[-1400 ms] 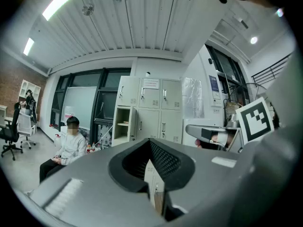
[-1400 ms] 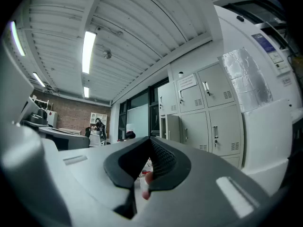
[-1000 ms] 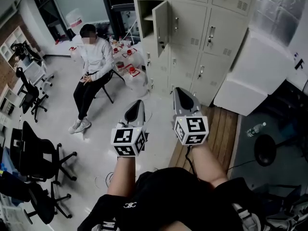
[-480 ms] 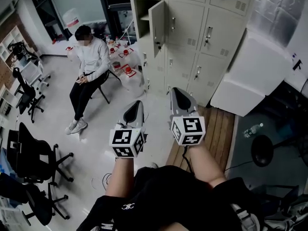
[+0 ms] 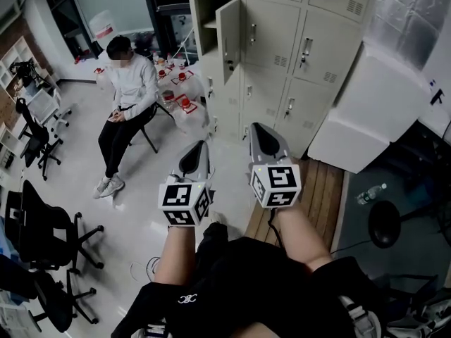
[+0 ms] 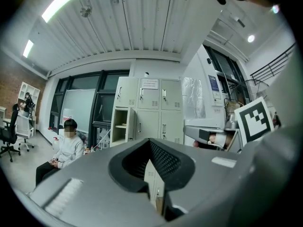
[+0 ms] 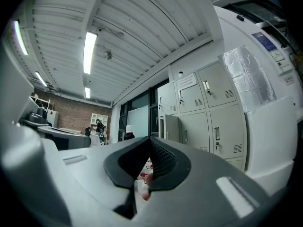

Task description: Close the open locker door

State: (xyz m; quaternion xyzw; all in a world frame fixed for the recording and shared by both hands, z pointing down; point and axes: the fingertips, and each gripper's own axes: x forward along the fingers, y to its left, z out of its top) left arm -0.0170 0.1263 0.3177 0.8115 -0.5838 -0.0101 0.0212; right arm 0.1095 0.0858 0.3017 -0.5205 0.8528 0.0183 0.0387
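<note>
The grey locker bank (image 5: 296, 41) stands against the far wall. One upper-left door (image 5: 230, 39) hangs open and shows its compartment (image 5: 208, 27) with a shelf. The same open door (image 6: 131, 125) shows in the left gripper view, and edge-on (image 7: 171, 126) in the right gripper view. My left gripper (image 5: 201, 148) and right gripper (image 5: 256, 128) are held side by side, well short of the lockers and pointing at them. Both are shut with nothing between the jaws. Their tips meet in the left gripper (image 6: 150, 141) and right gripper (image 7: 150, 139) views.
A person (image 5: 130, 83) sits on a chair to the left of the lockers, with red-and-white items (image 5: 184, 103) on the floor behind. Black office chairs (image 5: 42, 238) stand at the left. A large white machine (image 5: 380, 97) and a wooden platform (image 5: 320, 189) lie to the right.
Both grippers have crept slightly higher in the head view, toward the lockers. They stay shut, and the locker door hangs open as before.
</note>
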